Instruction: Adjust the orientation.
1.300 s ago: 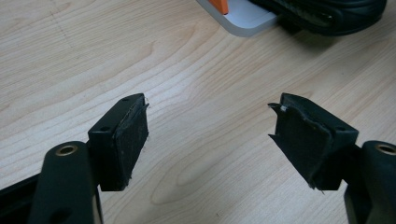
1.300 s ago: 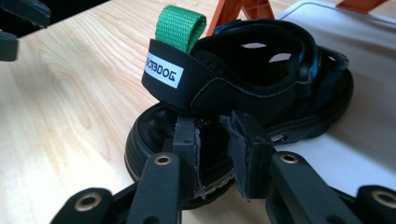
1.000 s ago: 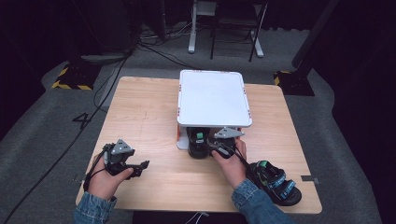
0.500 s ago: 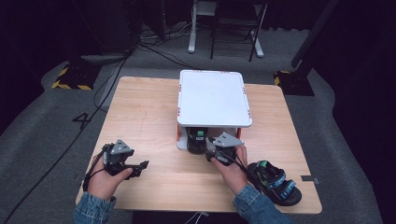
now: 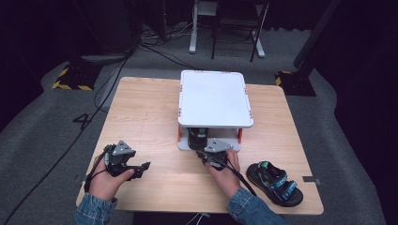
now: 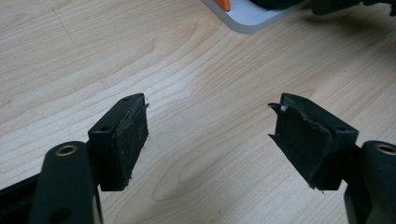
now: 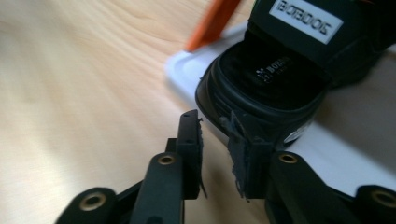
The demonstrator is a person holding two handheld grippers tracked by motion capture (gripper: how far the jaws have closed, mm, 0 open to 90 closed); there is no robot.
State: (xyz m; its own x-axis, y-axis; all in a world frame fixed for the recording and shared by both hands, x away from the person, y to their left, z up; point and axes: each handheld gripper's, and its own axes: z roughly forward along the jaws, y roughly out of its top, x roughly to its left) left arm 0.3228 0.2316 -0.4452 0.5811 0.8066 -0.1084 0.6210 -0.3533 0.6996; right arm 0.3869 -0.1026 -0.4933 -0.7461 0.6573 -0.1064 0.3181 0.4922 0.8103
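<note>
Black sandal [image 7: 266,93] on the rack's [image 5: 213,101] lower shelf; right gripper [image 7: 217,154] just closing, nothing pinched, at its heel. Left gripper [image 6: 210,135] spread, empty.

A: Right gripper view. The right gripper [image 7: 215,154] sits low over the wooden worktop [image 7: 79,84], jaws drawn near each other with a narrow gap left; they have just been closing.

B: Anything between them?

A: No, the gap is bare. The right-hand pad [image 7: 240,154] sits against the rounded end of a black sandal [image 7: 266,88].

B: Where does the sandal rest?

A: On a white tray [image 7: 187,70], beside an orange post [image 7: 212,23]. Its strap carries a white label [image 7: 306,18].
</note>
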